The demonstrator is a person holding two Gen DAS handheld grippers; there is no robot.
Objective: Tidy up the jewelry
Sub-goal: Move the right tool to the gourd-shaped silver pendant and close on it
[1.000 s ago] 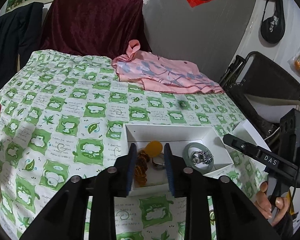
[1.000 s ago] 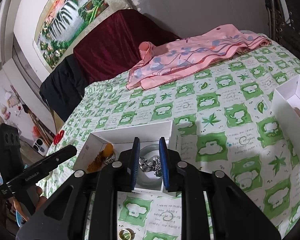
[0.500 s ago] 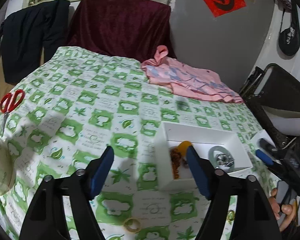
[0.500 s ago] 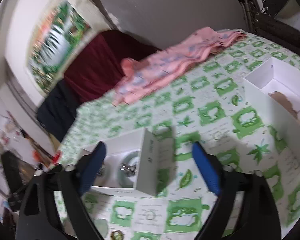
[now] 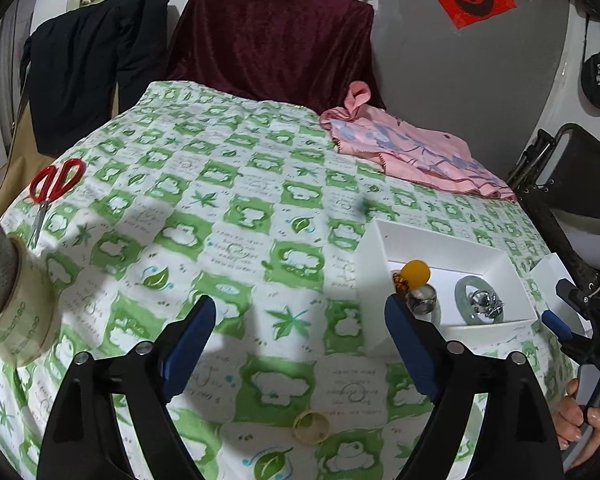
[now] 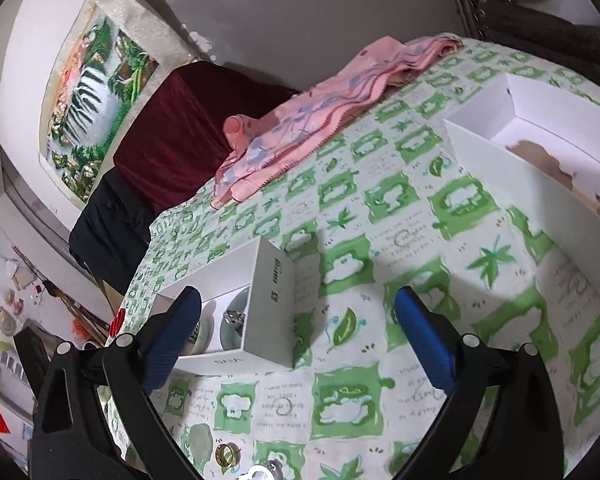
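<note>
A white jewelry box (image 5: 496, 260) stands on the green-patterned cloth and holds a green bangle (image 5: 462, 292), a silver ring (image 5: 422, 300), a silver trinket (image 5: 486, 303) and an amber pendant (image 5: 416, 273). A loose gold ring (image 5: 310, 426) lies on the cloth in front of it. My left gripper (image 5: 300, 320) is open and empty, left of the box. My right gripper (image 6: 298, 320) is open and empty, its left finger beside the same box (image 6: 268, 280). The gold ring (image 6: 226, 455) also shows near the bottom of the right wrist view.
A second white box (image 6: 512, 168), its lining torn, stands at the right. A folded pink cloth (image 5: 412, 152) lies at the back. Red scissors (image 5: 52, 184) and a tape roll (image 5: 24, 320) sit at the left. A dark red covered chair (image 5: 272, 40) stands behind.
Both grippers have opened wide and pulled back from the jewelry box. The left one has swung left, the right one right.
</note>
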